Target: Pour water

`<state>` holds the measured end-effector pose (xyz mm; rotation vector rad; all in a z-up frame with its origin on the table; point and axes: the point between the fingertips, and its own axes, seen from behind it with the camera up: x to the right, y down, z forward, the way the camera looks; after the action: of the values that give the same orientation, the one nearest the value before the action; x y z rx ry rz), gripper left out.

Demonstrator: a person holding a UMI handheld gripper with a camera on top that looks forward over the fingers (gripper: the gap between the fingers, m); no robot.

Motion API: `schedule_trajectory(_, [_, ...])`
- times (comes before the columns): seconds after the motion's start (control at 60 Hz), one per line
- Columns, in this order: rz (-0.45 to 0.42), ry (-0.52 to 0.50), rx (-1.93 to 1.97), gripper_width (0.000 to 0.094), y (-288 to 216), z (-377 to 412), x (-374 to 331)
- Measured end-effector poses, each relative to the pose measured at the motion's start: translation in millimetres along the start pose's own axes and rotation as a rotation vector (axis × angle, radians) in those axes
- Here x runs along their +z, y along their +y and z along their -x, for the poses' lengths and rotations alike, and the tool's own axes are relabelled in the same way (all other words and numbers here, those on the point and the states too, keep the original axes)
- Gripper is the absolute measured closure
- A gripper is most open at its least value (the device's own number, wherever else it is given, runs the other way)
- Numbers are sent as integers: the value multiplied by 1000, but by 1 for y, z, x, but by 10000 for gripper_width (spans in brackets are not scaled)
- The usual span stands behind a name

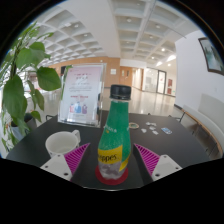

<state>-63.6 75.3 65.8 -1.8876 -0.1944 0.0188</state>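
A green bottle (114,140) is being held upright between the two fingers of the gripper (113,160) – the pink pads (79,157) are being pressed against its lower sides, left and right, so the claw is being kept clamped on it. The bottle is capped in black, and a yellow-and-red label is being shown across its lower body; its base is being seen down between the fingertips, and whether it is resting on the surface cannot be told. A dark table (150,142) is being looked across. A white cup (63,142) is standing on it just left of the bottle and near the left finger, apart from both – its mouth is open upward. Beyond the cup, a leaflet stand (82,94) with a pink-toned printed sheet is being displayed upright at the table's far side. Leaves of a green plant (22,75) are hanging in over the left of the table. Small pale items are lying on the table to the right of the bottle, too small to be identified. Behind everything, a bright hall with a coffered white ceiling (130,25) is being seen.
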Motion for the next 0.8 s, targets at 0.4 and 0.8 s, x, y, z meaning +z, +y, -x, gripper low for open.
schedule_trajectory(0.4, [41, 73, 0, 81, -8, 12, -143])
schedule_trajectory(0.8, [11, 94, -35, 82, 11, 44, -310])
